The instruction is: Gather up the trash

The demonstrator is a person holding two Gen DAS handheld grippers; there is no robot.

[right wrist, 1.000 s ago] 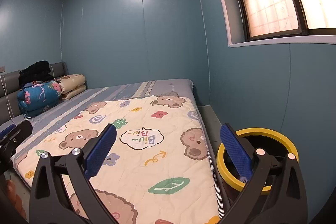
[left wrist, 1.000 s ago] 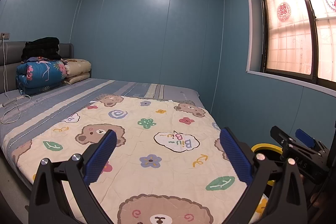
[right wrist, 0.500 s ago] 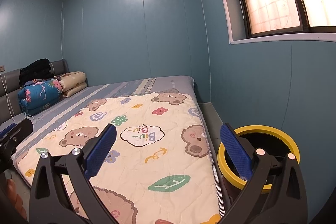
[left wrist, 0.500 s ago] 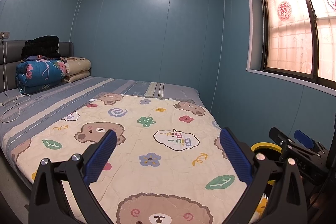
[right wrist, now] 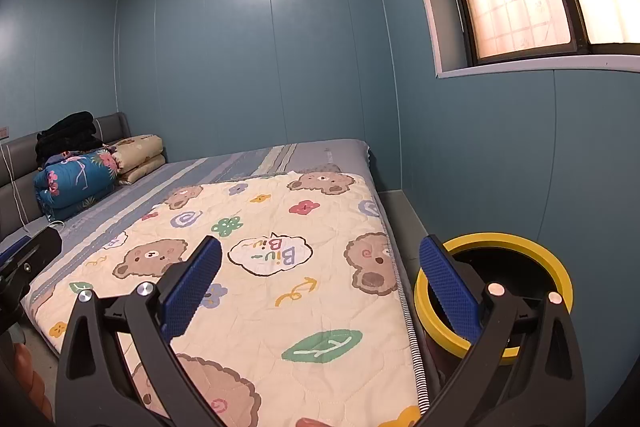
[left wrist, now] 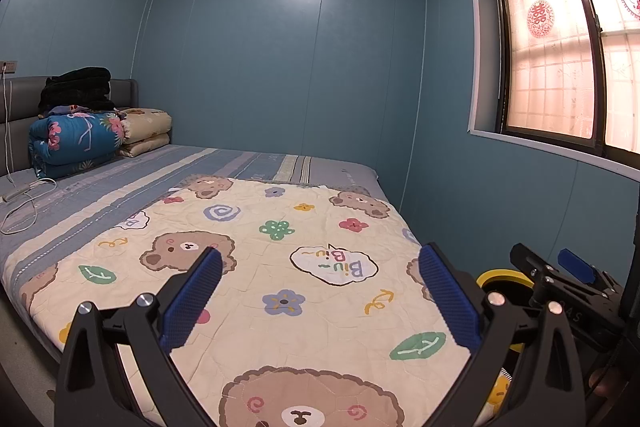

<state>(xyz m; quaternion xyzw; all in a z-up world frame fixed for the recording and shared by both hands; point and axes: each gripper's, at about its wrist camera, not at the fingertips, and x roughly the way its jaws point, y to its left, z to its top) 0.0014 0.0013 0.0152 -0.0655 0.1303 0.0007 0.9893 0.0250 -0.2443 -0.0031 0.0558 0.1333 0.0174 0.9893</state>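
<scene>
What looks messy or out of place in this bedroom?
Little stands out. A white cable trails loosely across the bed's striped sheet, and the bear quilt lies slightly askew. No trash shows.

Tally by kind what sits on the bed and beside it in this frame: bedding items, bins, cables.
Folded or rolled bedding at the headboard: 3 (black, blue floral, beige)
Bear quilt: 1
Yellow-rimmed bin: 1
White cable: 1
Total: 6
</scene>
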